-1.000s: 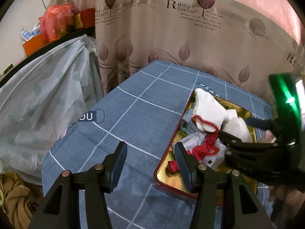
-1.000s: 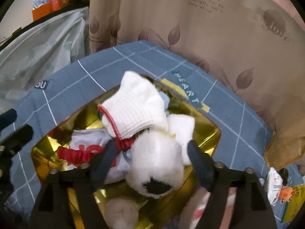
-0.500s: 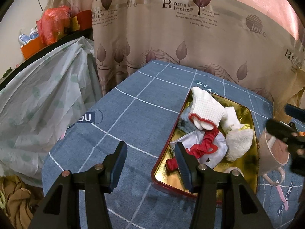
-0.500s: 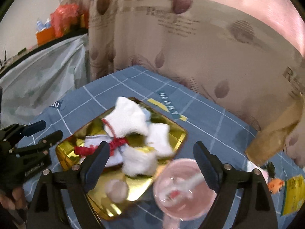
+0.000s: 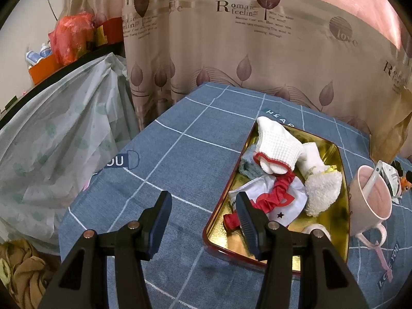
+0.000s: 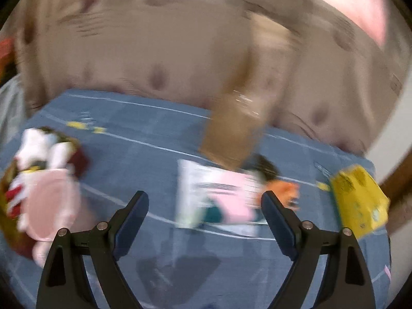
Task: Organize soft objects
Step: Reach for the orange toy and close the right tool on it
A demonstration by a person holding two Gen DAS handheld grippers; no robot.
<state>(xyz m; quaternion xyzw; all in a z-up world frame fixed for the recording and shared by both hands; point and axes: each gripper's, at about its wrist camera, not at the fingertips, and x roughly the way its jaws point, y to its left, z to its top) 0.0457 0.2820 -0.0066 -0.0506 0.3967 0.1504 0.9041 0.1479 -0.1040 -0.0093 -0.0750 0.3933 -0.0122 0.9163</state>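
Below, left wrist view: the left gripper hangs over the blue grid tablecloth, its jaws spread apart with nothing between them. Its right finger overlaps the near left edge of the gold tray; its left finger stands over bare cloth. The tray, red-rimmed, lies on the right half of the table and holds the soft objects: a white knit glove with red cuff at the far end, a grey-blue cloth under it by the left wall, a white bib with red ruffle in the middle, and a white fluffy toy toward the right wall. A pink mug with a white spoon in it stands just beside the tray's right edge. Left of the tray the cloth is open up to the table's left edge, where a pale plastic sheet hangs beside it. A leaf-print curtain closes off the far edge.

Right wrist view, heavily blurred: the right gripper has its jaws wide and empty, over open blue cloth. Beyond the fingertips lies a pink and white packet, with an orange item to its right and a yellow packet near the table's right edge. A brown paper bag stands behind the packet. Tray and mug sit at the far left of this view.
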